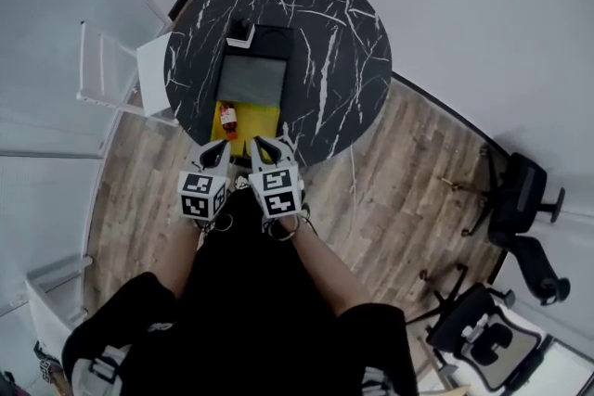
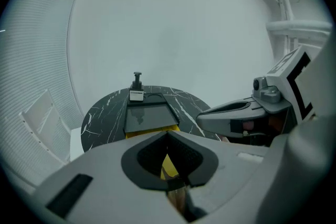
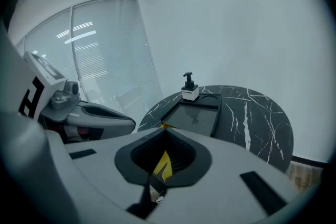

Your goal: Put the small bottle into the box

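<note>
A small red bottle [image 1: 227,119] lies on a yellow sheet [image 1: 255,119] at the near edge of the round black marble table [image 1: 339,42]. Just beyond it sits the dark box [image 1: 252,74] with a grey inside, also seen in the left gripper view [image 2: 149,115] and the right gripper view [image 3: 197,113]. Both grippers hover side by side at the table's near edge. The left gripper [image 1: 216,146] [image 2: 168,134] is shut and holds nothing. So is the right gripper [image 1: 264,144] [image 3: 165,131]. The bottle is just ahead of the left gripper's tips.
A black-topped white pump bottle [image 1: 241,32] [image 2: 137,86] [image 3: 189,86] stands at the box's far end. A white chair [image 1: 116,70] stands left of the table. Black office chairs [image 1: 520,199] are on the wooden floor to the right.
</note>
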Action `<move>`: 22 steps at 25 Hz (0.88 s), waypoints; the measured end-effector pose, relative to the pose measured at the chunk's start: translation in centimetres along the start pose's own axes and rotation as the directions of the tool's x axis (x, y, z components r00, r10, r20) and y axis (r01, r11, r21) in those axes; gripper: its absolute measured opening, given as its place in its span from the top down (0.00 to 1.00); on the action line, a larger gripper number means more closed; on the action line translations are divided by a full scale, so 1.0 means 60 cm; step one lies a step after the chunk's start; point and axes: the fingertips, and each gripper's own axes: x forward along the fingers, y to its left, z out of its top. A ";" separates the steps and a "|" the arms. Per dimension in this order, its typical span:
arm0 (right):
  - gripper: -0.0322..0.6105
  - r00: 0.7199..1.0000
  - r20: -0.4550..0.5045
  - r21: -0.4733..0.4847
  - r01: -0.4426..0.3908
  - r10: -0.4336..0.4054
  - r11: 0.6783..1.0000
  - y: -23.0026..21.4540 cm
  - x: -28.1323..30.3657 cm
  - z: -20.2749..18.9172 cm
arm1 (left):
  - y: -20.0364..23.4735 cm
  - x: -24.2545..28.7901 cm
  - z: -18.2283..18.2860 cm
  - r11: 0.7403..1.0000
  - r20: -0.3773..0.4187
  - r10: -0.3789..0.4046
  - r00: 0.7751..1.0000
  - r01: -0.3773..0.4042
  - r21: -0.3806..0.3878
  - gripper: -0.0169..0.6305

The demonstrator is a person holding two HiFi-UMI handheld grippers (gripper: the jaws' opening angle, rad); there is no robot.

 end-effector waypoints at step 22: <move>0.96 0.862 0.508 -0.221 0.146 -0.014 0.964 0.007 -0.255 0.235 | -0.081 -0.187 0.199 0.984 0.427 0.167 0.889 -0.179 -0.014 0.98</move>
